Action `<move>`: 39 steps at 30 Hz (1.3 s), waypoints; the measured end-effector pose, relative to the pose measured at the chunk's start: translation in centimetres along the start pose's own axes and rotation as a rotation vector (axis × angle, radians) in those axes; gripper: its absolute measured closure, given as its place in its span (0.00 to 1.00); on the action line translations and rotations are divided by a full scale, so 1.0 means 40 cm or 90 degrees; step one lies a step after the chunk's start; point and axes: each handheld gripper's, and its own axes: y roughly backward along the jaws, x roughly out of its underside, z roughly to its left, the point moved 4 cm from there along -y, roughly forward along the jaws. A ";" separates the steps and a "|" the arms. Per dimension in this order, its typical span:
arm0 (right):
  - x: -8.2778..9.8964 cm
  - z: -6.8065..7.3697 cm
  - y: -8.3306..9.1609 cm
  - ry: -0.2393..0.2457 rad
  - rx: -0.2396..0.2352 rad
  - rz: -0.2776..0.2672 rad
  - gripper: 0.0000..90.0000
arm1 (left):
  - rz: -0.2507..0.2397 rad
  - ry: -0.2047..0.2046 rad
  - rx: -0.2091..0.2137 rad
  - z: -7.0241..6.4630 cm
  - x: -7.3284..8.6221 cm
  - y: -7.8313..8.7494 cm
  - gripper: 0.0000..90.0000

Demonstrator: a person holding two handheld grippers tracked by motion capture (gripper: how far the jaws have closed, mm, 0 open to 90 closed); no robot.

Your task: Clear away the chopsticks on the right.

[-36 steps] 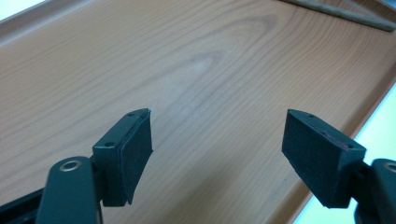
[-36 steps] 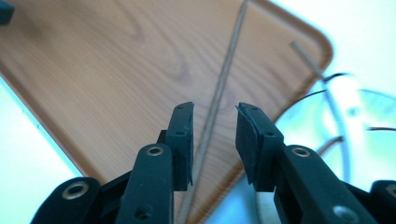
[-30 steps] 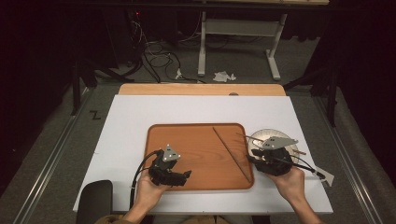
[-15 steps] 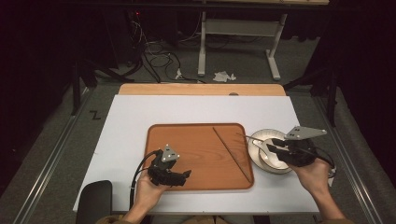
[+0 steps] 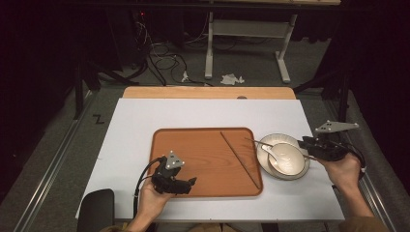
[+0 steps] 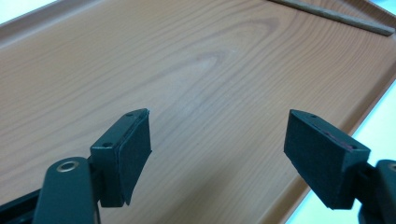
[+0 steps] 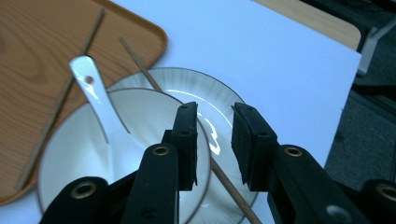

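Note:
A wooden tray lies mid-table with one brown chopstick slanting across its right part. To its right, a white plate holds a shallow bowl with a white spoon in it. A second chopstick lies across the plate and runs under the gap between my right gripper's jaws. My right gripper hovers at the plate's right rim, open by a narrow gap. My left gripper is open wide, low over the bare front-left tray floor.
The white tabletop ends in a wooden strip at the back. A black rounded object sits at the front left corner. The right table edge is close beside my right hand. Cables and desk legs stand on the floor beyond.
My right gripper has drawn back rightward from above the bowl to the plate's right rim. The left gripper has stayed still.

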 end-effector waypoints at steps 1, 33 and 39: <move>0.005 -0.007 -0.004 -0.007 0.000 0.006 0.80 | 0.001 0.000 -0.001 0.001 0.001 0.000 0.26; 0.104 -0.049 -0.121 0.004 -0.029 0.182 0.79 | 0.005 -0.006 -0.004 0.004 0.002 0.000 0.27; 0.101 -0.052 -0.126 0.011 -0.022 0.183 0.88 | 0.005 -0.003 -0.004 0.005 0.002 0.000 0.27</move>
